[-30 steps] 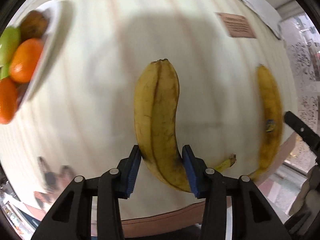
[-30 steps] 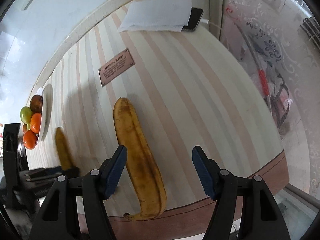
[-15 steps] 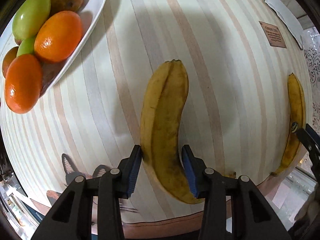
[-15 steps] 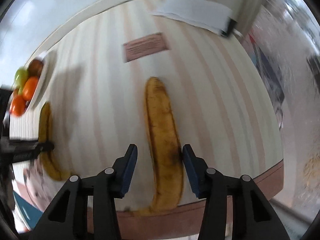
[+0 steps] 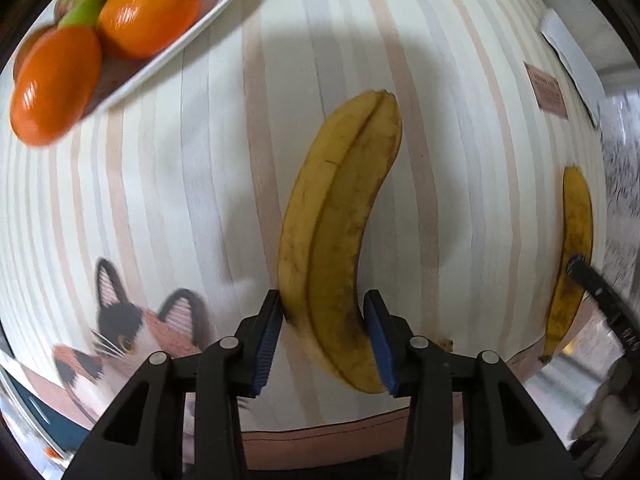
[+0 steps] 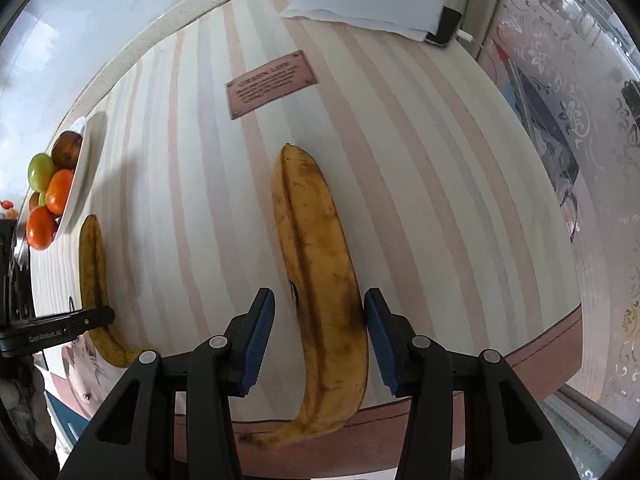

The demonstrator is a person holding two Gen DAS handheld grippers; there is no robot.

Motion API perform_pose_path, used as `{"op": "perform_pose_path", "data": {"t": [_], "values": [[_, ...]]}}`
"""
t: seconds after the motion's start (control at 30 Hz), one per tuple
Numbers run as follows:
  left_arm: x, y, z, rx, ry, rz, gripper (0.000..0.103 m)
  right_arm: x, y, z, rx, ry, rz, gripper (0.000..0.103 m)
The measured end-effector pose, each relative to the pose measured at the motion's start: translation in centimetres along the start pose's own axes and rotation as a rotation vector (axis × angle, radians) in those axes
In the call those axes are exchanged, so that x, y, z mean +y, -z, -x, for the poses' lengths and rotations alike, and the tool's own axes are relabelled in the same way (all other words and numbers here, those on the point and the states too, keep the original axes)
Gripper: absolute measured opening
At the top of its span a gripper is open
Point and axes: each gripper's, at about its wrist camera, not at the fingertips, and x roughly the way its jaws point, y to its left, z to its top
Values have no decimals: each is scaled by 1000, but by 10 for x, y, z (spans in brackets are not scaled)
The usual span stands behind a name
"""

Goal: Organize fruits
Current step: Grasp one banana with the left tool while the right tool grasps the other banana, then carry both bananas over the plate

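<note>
My left gripper [image 5: 324,340] is shut on a yellow banana [image 5: 336,240] and holds it above the striped table, near the white fruit plate [image 5: 192,36] with oranges [image 5: 148,12] and green fruit at the upper left. My right gripper [image 6: 320,340] straddles a second, browner banana [image 6: 320,276] that lies on the table by the front edge; the right pad touches it, the left pad stands slightly off. That banana [image 5: 576,248] also shows at the right of the left wrist view. The held banana [image 6: 94,280] and the plate [image 6: 76,184] show at the left of the right wrist view.
A brown label plaque [image 6: 272,82] lies on the table behind the second banana. White paper [image 6: 368,0] over a phone [image 6: 444,26] lies at the far edge. A cat picture [image 5: 132,332] is on the cloth's front left. A patterned glass panel [image 6: 580,160] stands to the right.
The left gripper has carried its banana toward the fruit plate, which now looms larger at the upper left. The right gripper has closed in around the second banana on the table.
</note>
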Motion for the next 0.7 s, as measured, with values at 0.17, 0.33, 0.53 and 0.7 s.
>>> {"op": "perform_pose_path", "data": {"t": [0.17, 0.33, 0.53, 0.7], "values": [[3, 6, 7, -22, -76, -83, 36, 4, 1, 1, 4, -24, 27, 49], [11, -2, -3, 4, -62, -70, 37, -7, -3, -18, 16, 18, 1, 46], [-2, -17, -3, -21, -85, -72, 36, 7, 3, -21, -27, 94, 55, 38], [6, -6, 0, -59, -63, -36, 34, 20, 12, -18, -65, 68, 50, 37]]}}
